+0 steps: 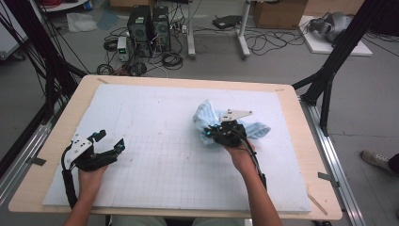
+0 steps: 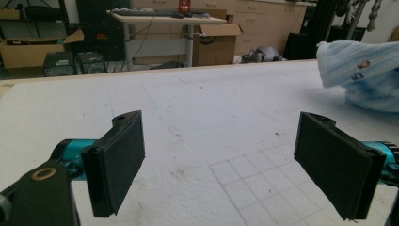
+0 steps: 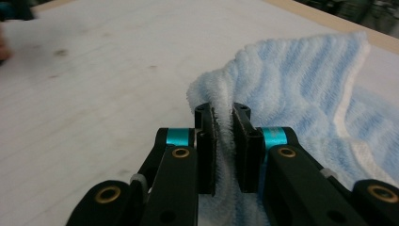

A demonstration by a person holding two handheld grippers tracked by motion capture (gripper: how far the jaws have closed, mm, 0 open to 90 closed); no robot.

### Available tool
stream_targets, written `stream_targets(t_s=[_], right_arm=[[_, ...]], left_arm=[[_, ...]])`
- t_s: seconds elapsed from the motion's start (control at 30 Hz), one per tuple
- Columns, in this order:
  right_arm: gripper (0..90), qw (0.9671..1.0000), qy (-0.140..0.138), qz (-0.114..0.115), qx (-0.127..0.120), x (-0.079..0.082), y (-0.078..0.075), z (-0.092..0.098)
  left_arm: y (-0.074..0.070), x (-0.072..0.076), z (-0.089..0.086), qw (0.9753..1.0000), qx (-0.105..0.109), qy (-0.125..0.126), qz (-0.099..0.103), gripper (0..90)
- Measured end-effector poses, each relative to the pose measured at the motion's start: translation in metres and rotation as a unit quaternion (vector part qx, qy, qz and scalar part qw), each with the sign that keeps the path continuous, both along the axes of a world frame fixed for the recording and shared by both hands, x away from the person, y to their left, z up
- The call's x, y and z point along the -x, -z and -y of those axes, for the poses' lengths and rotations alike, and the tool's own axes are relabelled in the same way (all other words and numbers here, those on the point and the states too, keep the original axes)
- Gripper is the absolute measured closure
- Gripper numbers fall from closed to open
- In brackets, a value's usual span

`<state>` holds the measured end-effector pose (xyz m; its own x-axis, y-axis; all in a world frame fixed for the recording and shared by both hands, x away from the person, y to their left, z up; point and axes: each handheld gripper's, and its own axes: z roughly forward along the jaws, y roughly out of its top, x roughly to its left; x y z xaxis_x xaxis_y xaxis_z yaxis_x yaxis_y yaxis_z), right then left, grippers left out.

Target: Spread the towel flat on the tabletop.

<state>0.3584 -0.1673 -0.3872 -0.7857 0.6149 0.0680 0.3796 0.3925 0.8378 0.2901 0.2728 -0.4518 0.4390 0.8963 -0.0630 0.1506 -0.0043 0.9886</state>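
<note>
Your right hand-held gripper has its jaws pinched nearly together on a fold of the light blue striped towel, cloth squeezed between the pads. The towel sits bunched up on the right half of the bench, on the white foam mat, partly lifted where you hold it.

Your left hand-held gripper is spread wide with nothing in it, hovering low over the mat at the near left, well apart from the towel. In the left gripper view the towel lies ahead at the far right.

Step in hand looks like the first pick of an edge, probably to spread or fold it. Next move likely calls for bringing the left over to a free corner and closing on it. The heap is crumpled, so finding a clean single layer may be tricky.
</note>
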Motion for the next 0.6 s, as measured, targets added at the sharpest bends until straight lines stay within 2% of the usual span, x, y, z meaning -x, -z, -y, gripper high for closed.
stream_targets(t_s=[0.07,0.17,0.27,0.33,0.4,0.47,0.5,0.53,0.57,0.6], right_arm=[[81.6,0.9994,-0.034,-0.002,-0.004,0.007,0.000,-0.013],[81.6,0.9963,-0.086,-0.003,-0.009,0.018,0.002,-0.032],[81.5,0.9907,-0.135,-0.011,-0.009,0.027,0.004,-0.049],[81.4,0.9858,-0.166,-0.017,-0.015,0.032,0.005,-0.058],[81.2,0.9809,-0.192,-0.025,-0.016,0.036,0.006,-0.063],[79.1,0.9778,-0.208,-0.026,-0.009,0.040,0.007,-0.066],[74.9,0.9777,-0.208,-0.029,-0.010,0.042,0.008,-0.066],[64.3,0.9788,-0.203,-0.025,-0.014,0.041,0.009,-0.065],[54.1,0.9813,-0.189,-0.027,-0.026,0.041,0.010,-0.061],[47.8,0.9837,-0.173,-0.031,-0.036,0.041,0.011,-0.056]], left_arm=[[0.000,0.000,0.000,1.0000,0.001,-0.001,-0.001,17.0],[0.000,0.000,0.000,1.0000,-0.001,0.000,-0.003,17.0],[0.000,-0.001,0.000,1.0000,-0.002,0.000,-0.004,17.0],[0.000,-0.001,0.000,1.0000,-0.001,0.001,-0.004,17.0],[0.000,-0.001,0.000,1.0000,-0.001,0.002,-0.006,17.1],[-0.001,-0.002,0.000,0.9999,-0.002,0.004,-0.009,17.2],[-0.001,-0.002,0.000,0.9999,-0.004,0.007,-0.010,17.2],[-0.001,-0.002,0.001,0.9999,-0.004,0.008,-0.011,17.4],[-0.001,-0.002,0.001,0.9998,-0.007,0.012,-0.011,18.2],[-0.001,-0.003,0.001,0.9998,-0.009,0.013,-0.011,19.6]])
